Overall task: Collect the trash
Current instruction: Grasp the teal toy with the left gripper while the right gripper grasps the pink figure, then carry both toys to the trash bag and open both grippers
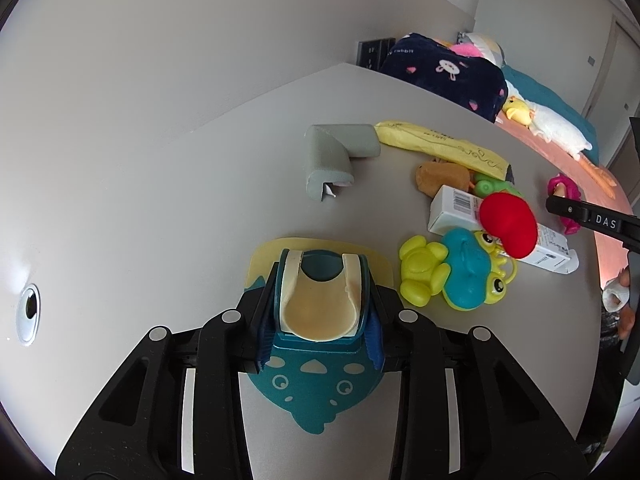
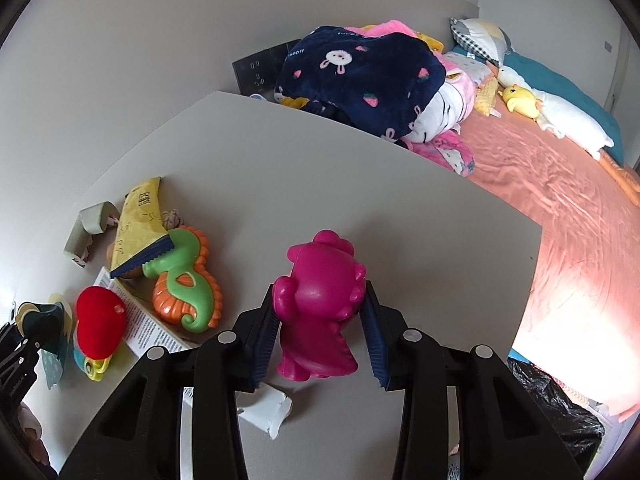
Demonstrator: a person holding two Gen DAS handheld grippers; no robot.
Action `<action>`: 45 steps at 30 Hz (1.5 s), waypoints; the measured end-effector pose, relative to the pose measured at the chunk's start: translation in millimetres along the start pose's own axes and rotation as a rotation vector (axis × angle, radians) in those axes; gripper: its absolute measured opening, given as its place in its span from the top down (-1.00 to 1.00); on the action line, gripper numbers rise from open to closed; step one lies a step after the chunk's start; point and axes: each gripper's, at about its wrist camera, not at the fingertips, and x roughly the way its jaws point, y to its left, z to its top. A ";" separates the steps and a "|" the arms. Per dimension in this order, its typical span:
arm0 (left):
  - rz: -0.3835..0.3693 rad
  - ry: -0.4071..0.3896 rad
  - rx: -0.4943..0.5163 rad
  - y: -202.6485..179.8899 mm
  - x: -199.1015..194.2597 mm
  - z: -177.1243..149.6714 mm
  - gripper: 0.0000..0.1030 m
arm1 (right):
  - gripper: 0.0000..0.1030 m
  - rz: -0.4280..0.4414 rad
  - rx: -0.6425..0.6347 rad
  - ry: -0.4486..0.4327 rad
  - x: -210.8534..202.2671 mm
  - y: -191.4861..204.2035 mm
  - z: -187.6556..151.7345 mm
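Observation:
My left gripper (image 1: 320,276) is shut on a teal and cream card package (image 1: 320,312) that lies on the grey table (image 1: 180,208). My right gripper (image 2: 320,312) stands open around a magenta toy (image 2: 320,300) on the table (image 2: 360,200); the left pad touches it, the right pad is a little apart. Trash on the table: a grey foam corner piece (image 1: 336,156), a yellow wrapper (image 1: 440,144) and a white box (image 1: 500,232). In the right wrist view the wrapper (image 2: 136,224) and the box (image 2: 148,328) lie at the left.
Toys crowd the table's right side: a red heart (image 1: 508,224), a yellow-green frog (image 1: 424,272), a teal frog (image 1: 468,272), an orange-green seahorse (image 2: 188,280). A bed (image 2: 560,200) with blankets and plush toys is beyond. A black trash bag (image 2: 556,408) sits below the table's right edge.

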 end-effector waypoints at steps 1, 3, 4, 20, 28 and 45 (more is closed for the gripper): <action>0.000 -0.004 0.000 -0.5 -1.9 1.1 0.31 | 0.20 0.000 0.002 -0.005 -3.1 0.0 -0.8; -0.003 -0.013 0.000 -1.5 -7.4 2.1 0.32 | 0.20 0.001 0.004 -0.012 -9.3 0.2 -2.2; -0.005 -0.016 -0.001 -2.5 -10.1 2.9 0.32 | 0.20 -0.001 0.002 -0.012 -12.3 0.0 -2.9; -0.080 -0.066 0.074 -51.2 -57.1 7.0 0.32 | 0.20 0.019 0.058 -0.057 -83.1 -21.3 -28.3; -0.141 -0.073 0.151 -94.7 -70.5 1.1 0.31 | 0.20 0.004 0.109 -0.081 -114.0 -49.7 -51.8; -0.293 -0.071 0.302 -192.9 -83.9 -13.7 0.32 | 0.20 -0.101 0.236 -0.117 -161.8 -128.5 -98.0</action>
